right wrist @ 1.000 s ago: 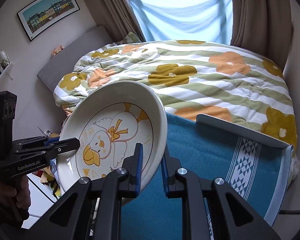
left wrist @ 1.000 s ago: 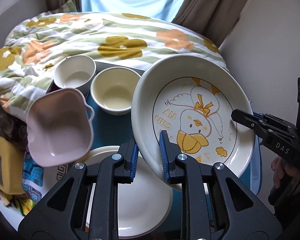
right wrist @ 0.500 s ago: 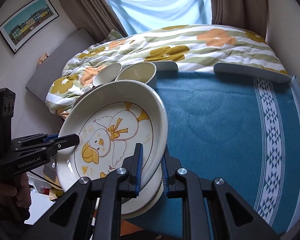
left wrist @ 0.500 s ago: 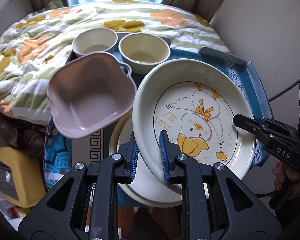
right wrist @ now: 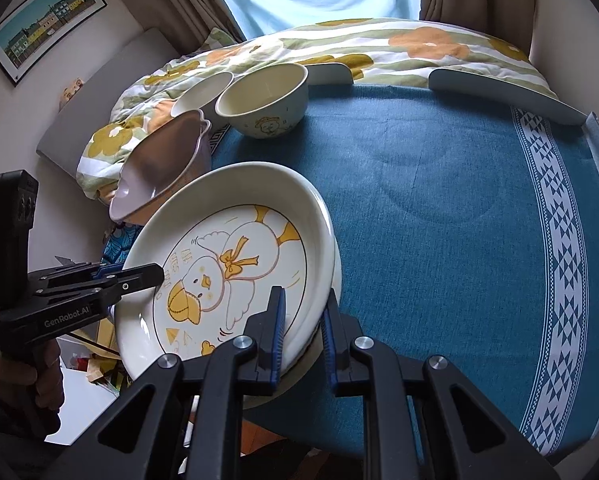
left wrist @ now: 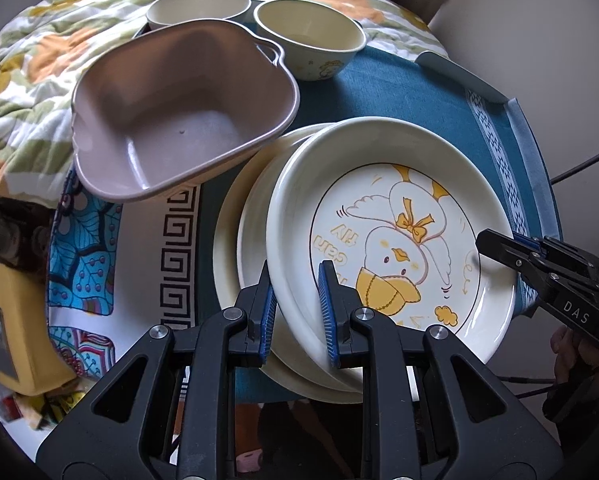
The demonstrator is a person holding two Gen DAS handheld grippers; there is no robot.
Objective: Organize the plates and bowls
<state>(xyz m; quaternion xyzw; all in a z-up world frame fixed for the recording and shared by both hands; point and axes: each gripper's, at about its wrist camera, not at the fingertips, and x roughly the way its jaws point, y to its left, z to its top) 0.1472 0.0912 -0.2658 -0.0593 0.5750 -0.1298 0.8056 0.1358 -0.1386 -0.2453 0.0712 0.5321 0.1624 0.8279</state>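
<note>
Both tongs (left wrist: 295, 312) (right wrist: 303, 330) lowered the gripped duck plate (left wrist: 391, 240) onto the stack (left wrist: 235, 248) below them, so release next.

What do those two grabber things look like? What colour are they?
Both are black plastic. The left gripper and right gripper each have two fingers with ribbed blue pads and silver screws. White lettering shows on their sides: "GenRobot.AI" on the left, "DAS" on the right. Bare hands hold the handles; no sleeves show.

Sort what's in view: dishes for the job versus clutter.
Job: duck plate, plain plate under it, pink bowl, cream bowl, white bowl.
Clutter: quilt, picture, yellow box.
</note>
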